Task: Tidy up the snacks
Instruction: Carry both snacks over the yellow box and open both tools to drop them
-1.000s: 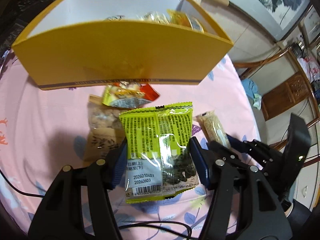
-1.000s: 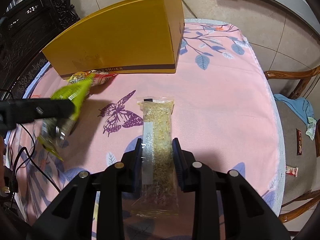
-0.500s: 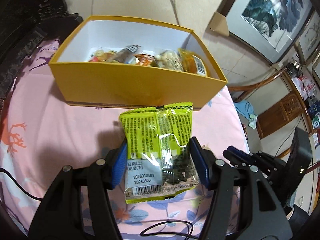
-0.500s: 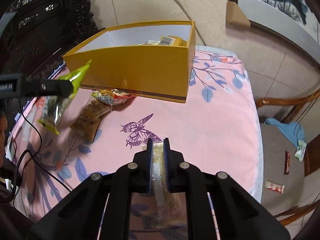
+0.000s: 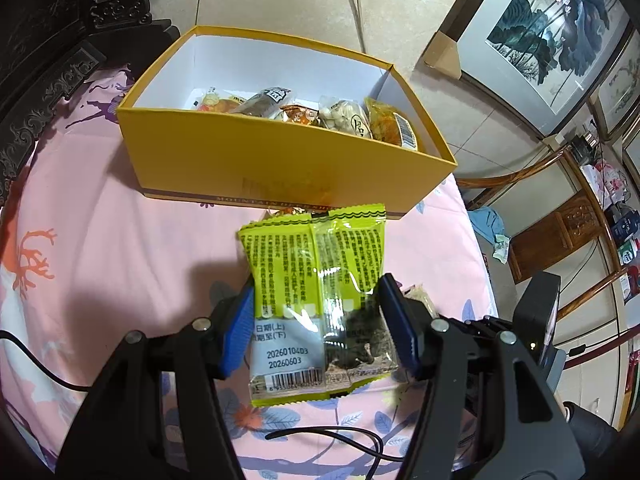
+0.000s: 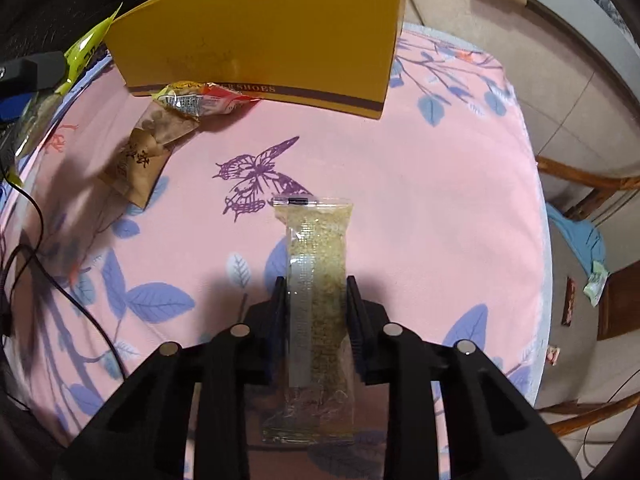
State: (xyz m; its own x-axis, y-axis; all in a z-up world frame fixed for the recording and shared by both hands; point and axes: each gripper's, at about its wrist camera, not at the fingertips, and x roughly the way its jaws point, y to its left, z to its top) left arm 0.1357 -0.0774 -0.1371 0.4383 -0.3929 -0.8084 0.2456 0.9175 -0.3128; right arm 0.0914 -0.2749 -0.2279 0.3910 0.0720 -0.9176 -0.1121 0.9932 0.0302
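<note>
The left tool point(image 5: 316, 320) grips a green snack packet point(image 5: 316, 296), held above the table point(image 5: 120, 264) in front of the yellow box point(image 5: 280, 160) at the far edge. The right tool point(image 6: 316, 304), whose jaws have just been opening, stands narrow around a clear cereal bar point(image 6: 318, 280), its sides touching both fingers.

Green snack packet point(image 5: 316, 300) upright before the yellow box point(image 5: 280, 164) of snacks.

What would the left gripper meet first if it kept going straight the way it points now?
Probably the near wall of the yellow box. The left gripper, holding the green snack packet, aims down at the pink tablecloth just before it; depth is unclear, so it could meet cloth first.
</note>
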